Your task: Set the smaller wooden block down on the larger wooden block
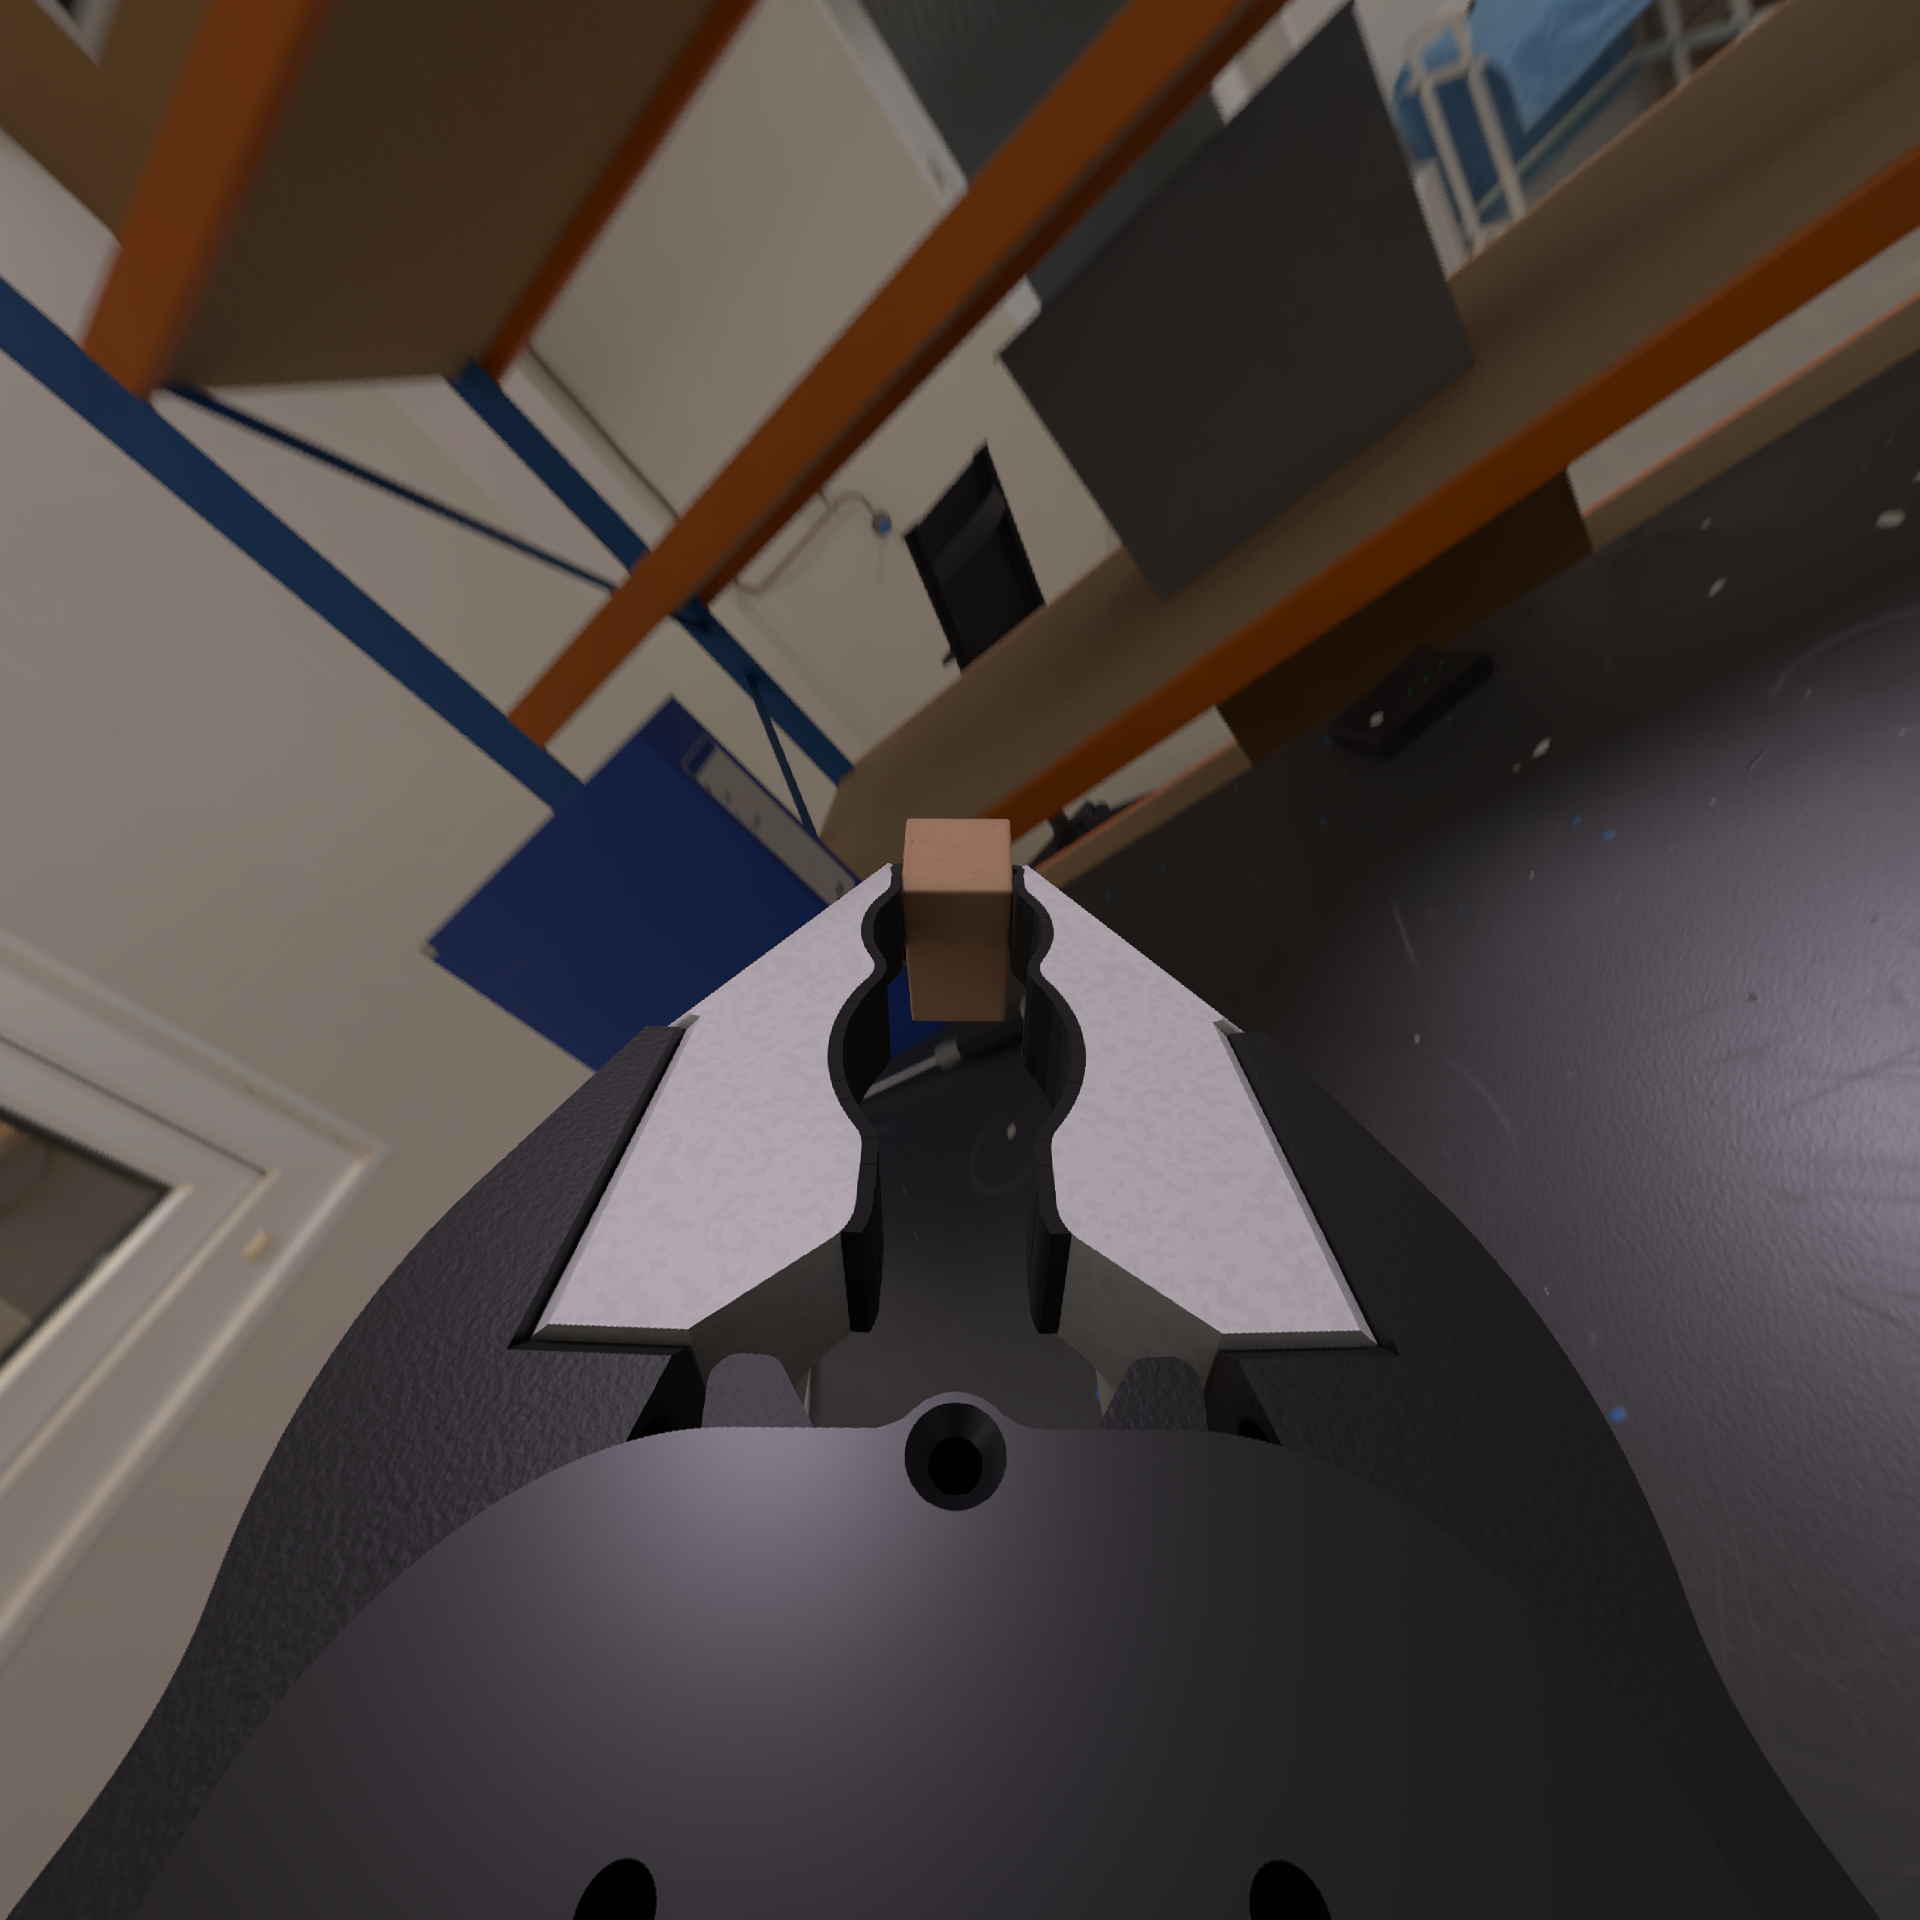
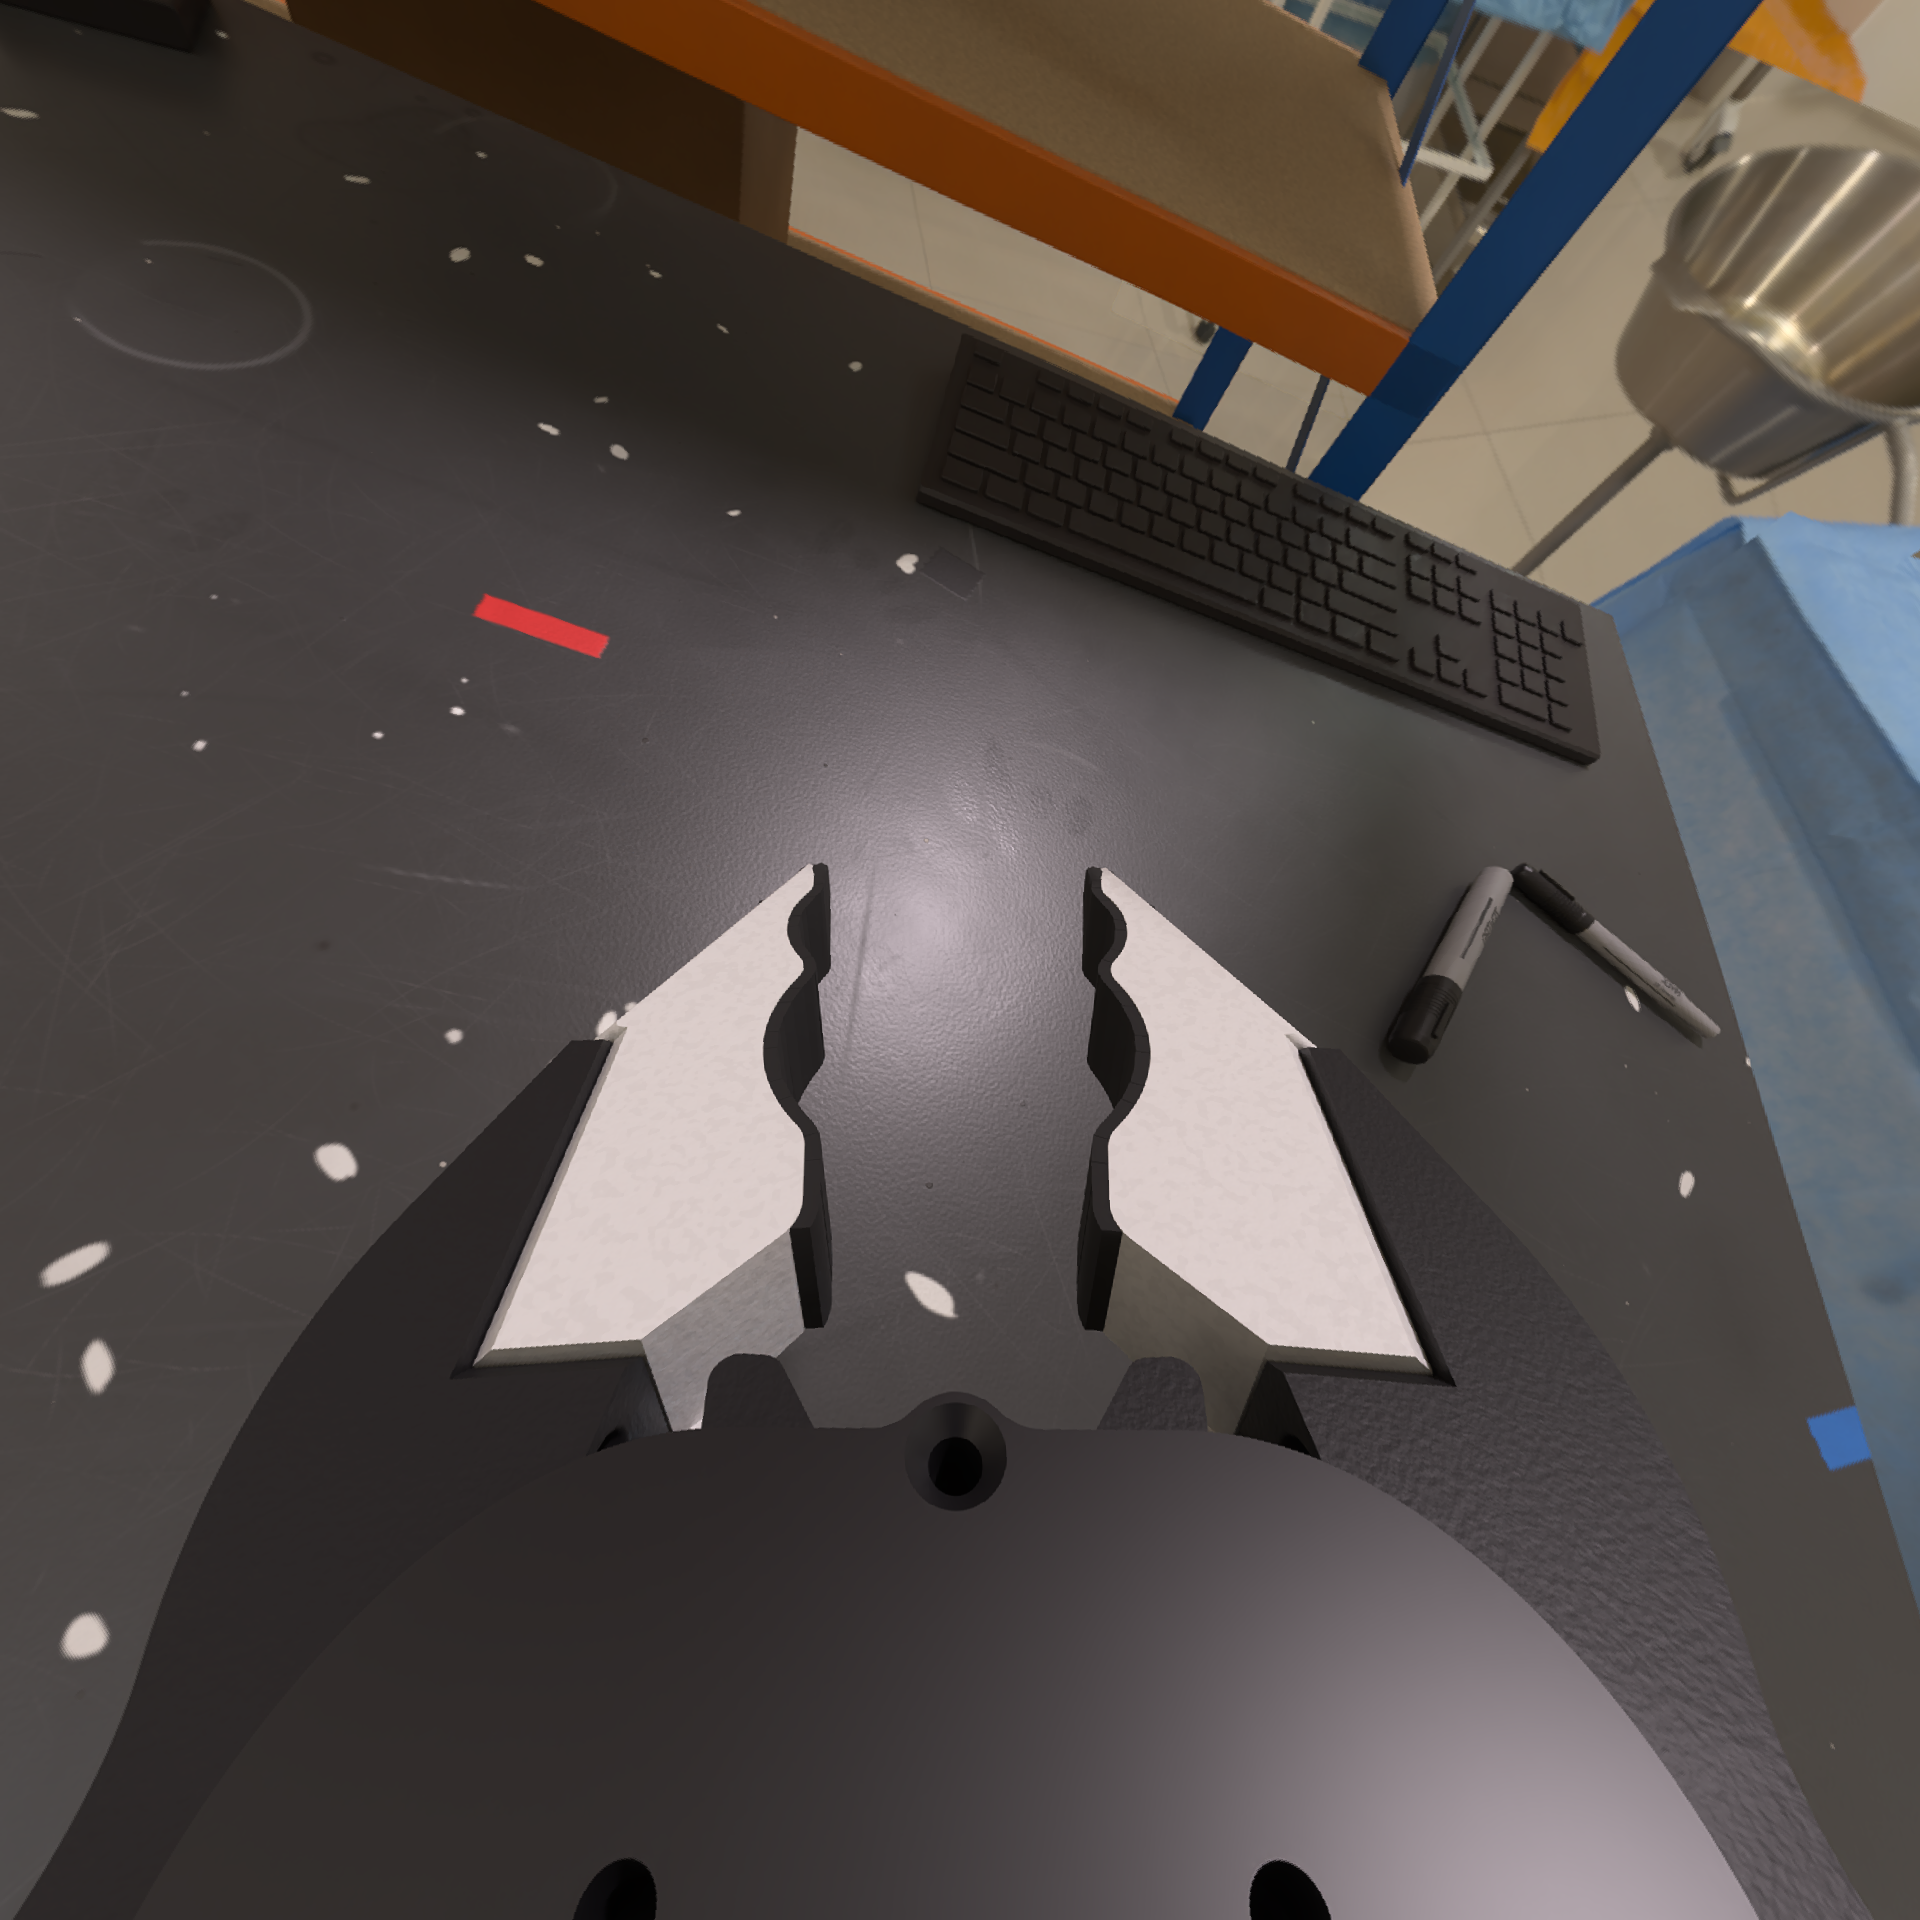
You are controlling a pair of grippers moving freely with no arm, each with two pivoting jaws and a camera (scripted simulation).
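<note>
Now the left tongs (image 1: 956,914) are gripping the smaller wooden block (image 1: 956,920) between their tips, and they are holding it up in the air, tilted, with the dark tabletop (image 1: 1558,1143) off to the right of the view. The block is standing with its long axis along the fingers, and one short end is pointing forward, past the tips. The larger wooden block is not showing in either view, so I cannot tell where it is. To do this step well, I think the left tongs should first turn down toward the tabletop, find the larger block, bring the small one level above it, and open only on contact. The right tongs (image 2: 956,925) are hanging open and empty above the tabletop, near a black keyboard (image 2: 1268,551) and two markers (image 2: 1449,961).
</note>
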